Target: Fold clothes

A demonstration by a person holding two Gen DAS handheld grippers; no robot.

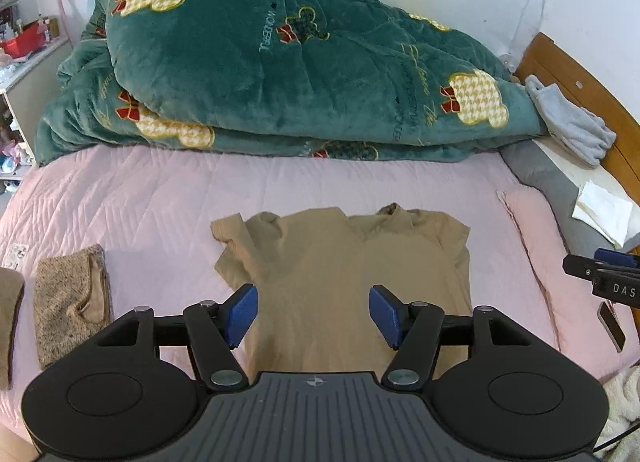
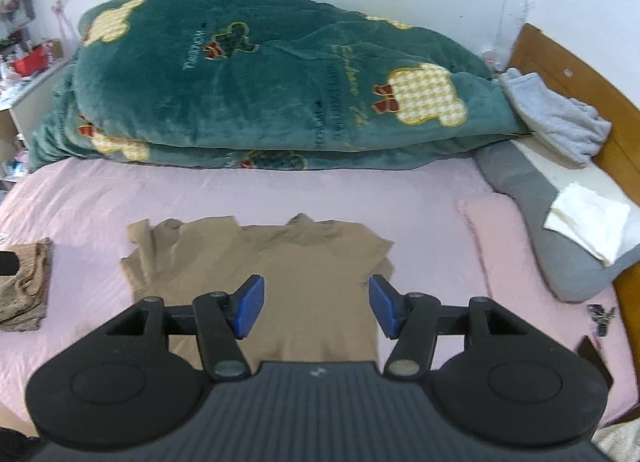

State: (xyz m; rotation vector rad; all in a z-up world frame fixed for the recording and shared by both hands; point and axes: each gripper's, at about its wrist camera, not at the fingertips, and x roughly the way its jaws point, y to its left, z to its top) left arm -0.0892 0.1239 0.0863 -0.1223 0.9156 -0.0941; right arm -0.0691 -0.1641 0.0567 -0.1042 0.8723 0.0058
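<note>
A tan short-sleeved shirt (image 1: 340, 262) lies flat on the pink bed sheet (image 1: 160, 197), collar toward the far side, its left sleeve rumpled and folded inward. It also shows in the right wrist view (image 2: 288, 266). My left gripper (image 1: 313, 314) is open and empty, hovering over the shirt's lower middle. My right gripper (image 2: 316, 310) is open and empty, hovering over the shirt's lower right part. The right gripper's tip also shows at the right edge of the left wrist view (image 1: 600, 270).
A folded brown knit garment (image 1: 72, 302) lies left of the shirt, also in the right wrist view (image 2: 24, 294). A green quilt (image 1: 280, 69) is heaped at the back. A grey pillow (image 2: 540, 221), white cloth (image 2: 588, 217), grey towel (image 2: 556, 113) and wooden headboard (image 2: 580, 73) are at the right. A phone (image 1: 612, 326) lies near the right edge.
</note>
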